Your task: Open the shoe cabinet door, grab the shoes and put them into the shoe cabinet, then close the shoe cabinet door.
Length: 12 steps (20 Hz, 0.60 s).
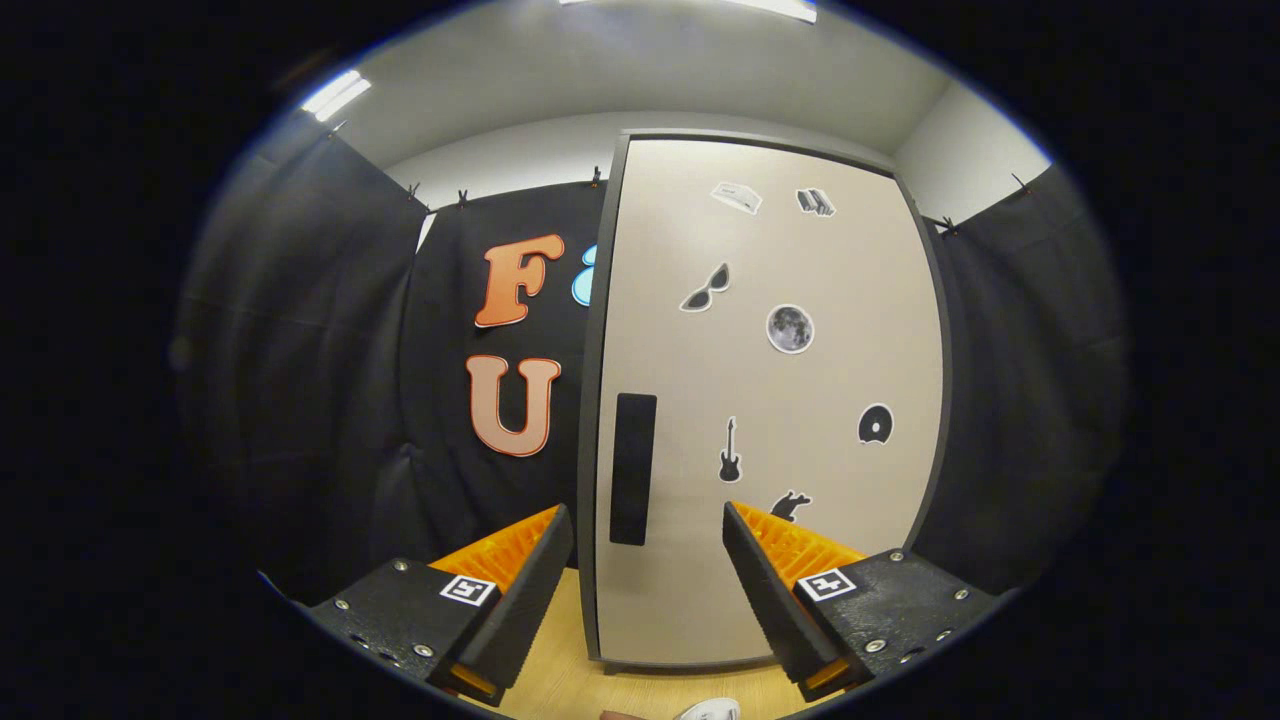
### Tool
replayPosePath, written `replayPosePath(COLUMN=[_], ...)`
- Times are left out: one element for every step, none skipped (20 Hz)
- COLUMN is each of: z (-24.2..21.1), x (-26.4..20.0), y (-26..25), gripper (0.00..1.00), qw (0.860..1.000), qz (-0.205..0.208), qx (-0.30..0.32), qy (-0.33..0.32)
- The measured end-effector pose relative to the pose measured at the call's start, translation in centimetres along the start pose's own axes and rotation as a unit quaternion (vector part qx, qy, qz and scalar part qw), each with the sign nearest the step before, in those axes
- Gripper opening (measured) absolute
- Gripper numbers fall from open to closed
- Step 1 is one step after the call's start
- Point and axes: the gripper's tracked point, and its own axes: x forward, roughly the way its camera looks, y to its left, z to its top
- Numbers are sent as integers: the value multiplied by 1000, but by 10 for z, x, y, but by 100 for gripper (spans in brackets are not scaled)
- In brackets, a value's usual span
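- We see the shoe cabinet (770, 400) standing upright at centre frame, its long axis vertical, the closed door (800, 560) facing us.
- A dark vertical handle (633, 468) sits near the door's left edge, lower centre of the frame.
- Small stickers (790, 328) dot the door.
- Our gripper (648, 535) is spread wide and holds nothing; the handle lies beyond it, between the fingers.
- A pale wooden surface (560, 680) lies below, at bottom centre.
- A white object (708, 710) peeks in at the bottom; we cannot tell what it is.
- Black cloth (300, 380) lines the sides; ceiling lights (335, 95) glow upper left.

Black cloth walls (300, 330), wooden floor (570, 680), ceiling strip lights (335, 95).
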Motion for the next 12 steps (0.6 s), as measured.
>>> replayPosePath(z=[-4,-5,-5,-6,-6,-6,-8,-9,-9,-10,-11,-13], x=[9,18,24,32,40,45,52,58,65,71,77,83], y=[1,2,3,4,5,5,6,7,7,6,5,5], gripper=[94,94,94,93,93,92,90,89,88,87,86,85], qw=[1000,1000,1000,1000,1000,1000,1000,1000,1000,1000,1000,1000], qz=[0,0,0,0,-1,-3,-3,-2,-3,-6,-9,-9], qx=[1,2,3,3,2,0,-1,-2,-2,-4,-4,-2], qy=[2,3,2,0,-1,-1,-2,-2,-3,-3,-2,0])
